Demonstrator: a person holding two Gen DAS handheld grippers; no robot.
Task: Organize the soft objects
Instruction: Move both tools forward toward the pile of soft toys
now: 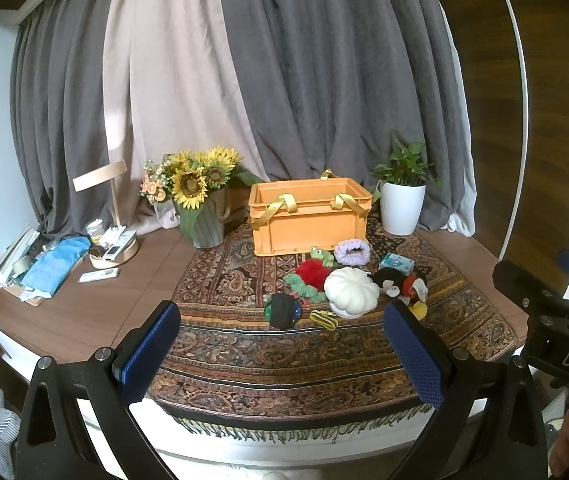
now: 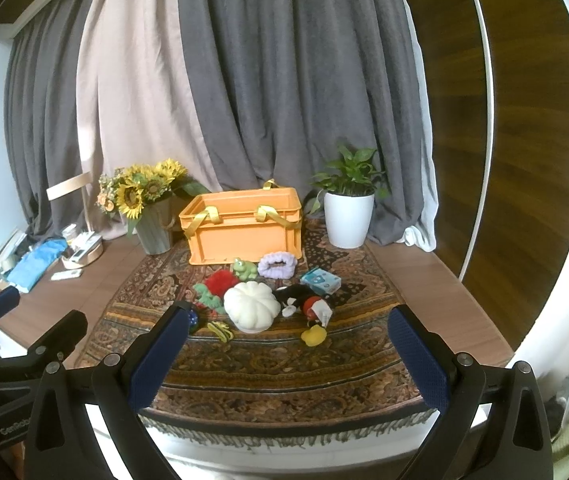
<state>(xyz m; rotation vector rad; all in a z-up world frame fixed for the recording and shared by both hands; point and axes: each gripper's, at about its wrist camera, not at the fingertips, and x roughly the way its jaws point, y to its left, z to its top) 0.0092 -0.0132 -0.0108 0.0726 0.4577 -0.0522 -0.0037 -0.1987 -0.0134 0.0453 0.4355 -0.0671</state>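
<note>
An orange crate point(image 1: 308, 222) point(image 2: 244, 230) with yellow handles stands at the back of a patterned rug point(image 1: 244, 364) point(image 2: 268, 368). In front of it lie soft toys: a white plush pumpkin point(image 1: 350, 290) point(image 2: 250, 306), a red pompom point(image 1: 311, 273) point(image 2: 220, 280), a green frog point(image 1: 320, 256) point(image 2: 243, 268), a purple scrunchie point(image 1: 351, 251) point(image 2: 278, 265), a black plush point(image 1: 398, 283) point(image 2: 304, 298), a dark ball point(image 1: 282, 310) and a yellow duck point(image 2: 313, 335). My left gripper point(image 1: 282, 326) and right gripper point(image 2: 288, 330) are open and empty, held back near the rug's front edge.
A sunflower vase point(image 1: 204, 220) point(image 2: 156, 232) stands left of the crate, a potted plant point(image 1: 402, 206) point(image 2: 348, 218) right of it. A small blue box point(image 1: 396, 262) point(image 2: 321, 281) lies on the rug. Clutter and a lamp base point(image 1: 114, 254) sit at the table's left.
</note>
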